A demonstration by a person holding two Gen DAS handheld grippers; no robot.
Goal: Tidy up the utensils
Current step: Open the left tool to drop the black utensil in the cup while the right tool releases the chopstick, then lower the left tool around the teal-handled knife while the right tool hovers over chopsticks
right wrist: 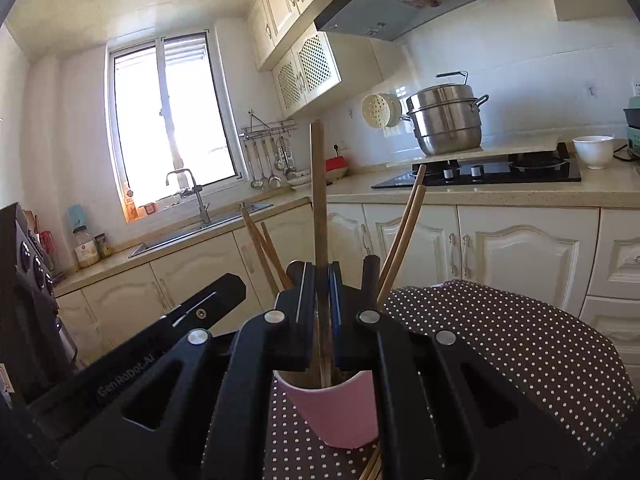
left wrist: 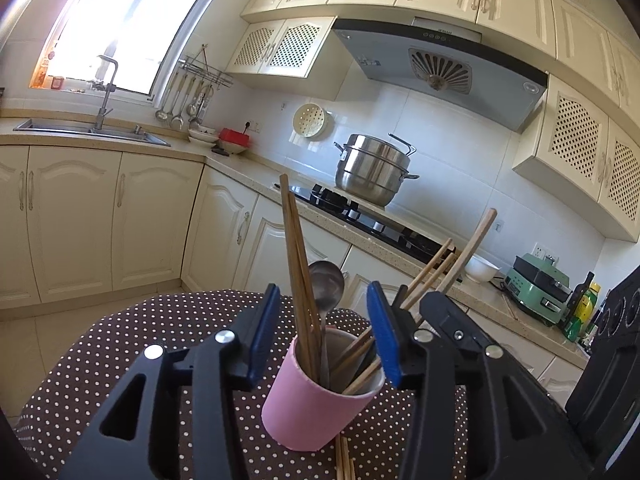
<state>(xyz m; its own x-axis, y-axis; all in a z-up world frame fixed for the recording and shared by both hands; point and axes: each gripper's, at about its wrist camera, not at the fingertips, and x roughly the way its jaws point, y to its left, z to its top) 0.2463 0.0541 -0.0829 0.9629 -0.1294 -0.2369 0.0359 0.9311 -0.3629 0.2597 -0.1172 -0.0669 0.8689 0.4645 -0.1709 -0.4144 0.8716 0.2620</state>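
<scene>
Chopsticks [left wrist: 298, 264] stand bundled in the pink cup [left wrist: 316, 404] right in front of you, on the dotted tabletop [left wrist: 132, 340], beside a metal spoon [left wrist: 326, 286] whose bowl points up. Your left gripper [left wrist: 326, 332] sits part open with its blue pads on either side of the cup's rim, not pressing on anything. Your right gripper [right wrist: 322, 312] is pinched nearly closed on one upright wooden stick [right wrist: 319, 200] whose lower end reaches into the cup. More chopsticks [left wrist: 345, 460] lie flat on the tabletop at the cup's base. Beyond, a steel steamer pot [left wrist: 374, 174] sits by the black stove [left wrist: 360, 216], with a white bowl [right wrist: 594, 151] on the counter nearby.
</scene>
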